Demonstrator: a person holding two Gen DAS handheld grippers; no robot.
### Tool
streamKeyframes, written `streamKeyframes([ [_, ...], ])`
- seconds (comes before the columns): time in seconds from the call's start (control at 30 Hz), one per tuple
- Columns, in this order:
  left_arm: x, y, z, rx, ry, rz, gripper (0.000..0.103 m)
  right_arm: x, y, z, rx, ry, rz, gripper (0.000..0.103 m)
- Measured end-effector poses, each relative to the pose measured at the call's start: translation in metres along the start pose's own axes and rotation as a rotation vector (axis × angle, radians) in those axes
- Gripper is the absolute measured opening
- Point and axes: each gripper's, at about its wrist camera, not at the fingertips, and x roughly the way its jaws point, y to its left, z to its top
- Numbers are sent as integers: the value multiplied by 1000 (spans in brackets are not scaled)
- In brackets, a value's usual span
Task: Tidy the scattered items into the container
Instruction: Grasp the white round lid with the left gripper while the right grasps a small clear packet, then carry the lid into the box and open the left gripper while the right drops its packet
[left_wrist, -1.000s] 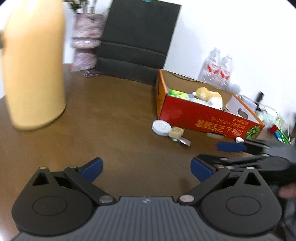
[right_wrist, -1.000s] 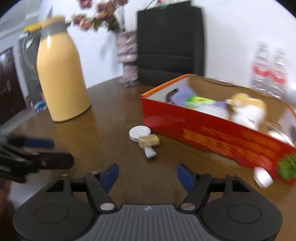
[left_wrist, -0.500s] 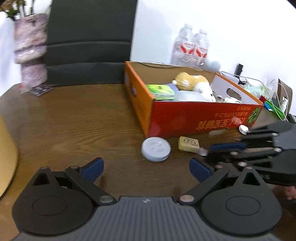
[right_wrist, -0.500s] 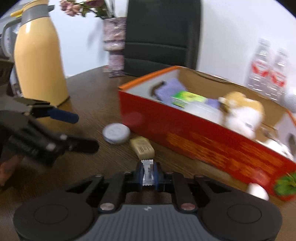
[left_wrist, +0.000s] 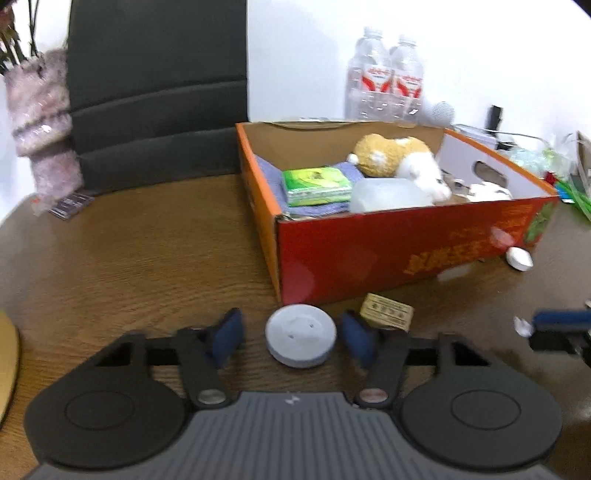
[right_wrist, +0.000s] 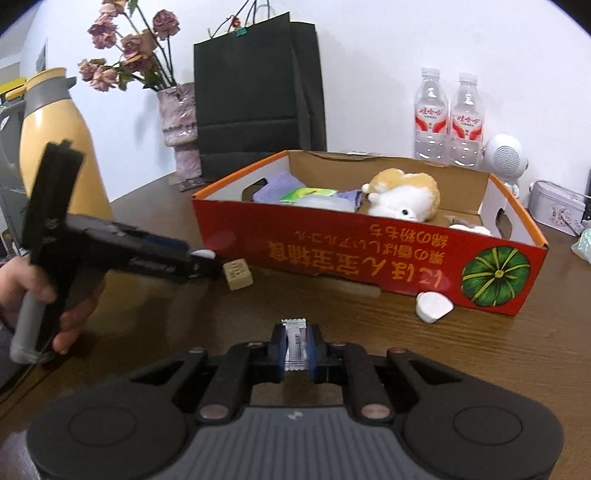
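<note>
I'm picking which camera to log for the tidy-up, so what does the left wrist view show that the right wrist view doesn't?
Only the left wrist view shows the grey round disc whole between the left gripper jaws, untouched. Only the right wrist view shows the right gripper shut on a small sachet, plus the yellow flask and flowers. Both show the red box, plush toy, tan block and water bottles.

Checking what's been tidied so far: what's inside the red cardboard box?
Inside the red cardboard box: plush toy, green packet, purple cloth, translucent container. Whatever lies beneath them is hidden.
</note>
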Motion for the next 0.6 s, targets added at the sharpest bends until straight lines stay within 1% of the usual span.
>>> streamKeyframes([
  [0.07,-4,-3,-1,-16,8,3,40,-4,5,-2,-15,-1,-9,11],
  [0.13,-11,-11,-6,7,6,16,40,-12,8,-4,-23,-17,-9,11],
  [0.2,-22,-17,-14,-6,11,21,39,-24,8,-7,-12,-34,-9,11],
  [0.27,-38,-25,-23,-32,29,58,39,-39,8,-11,1,-52,-21,11],
  [0.3,-51,-31,-29,-43,21,86,39,-48,8,-15,7,-63,-28,11],
  [0.33,-68,-39,-36,-55,-8,97,39,-57,8,-19,17,-77,-33,11],
  [0.37,-84,-45,-43,-71,-37,93,39,-68,8,-23,33,-91,-34,11],
  [0.47,-132,-69,-65,-124,-139,57,39,-94,9,-40,77,-127,-33,11],
  [0.53,-149,-84,-77,-134,-159,56,39,-106,11,-51,100,-137,-29,11],
  [0.6,-159,-98,-84,-142,-153,48,39,-113,13,-59,104,-135,-25,11],
])
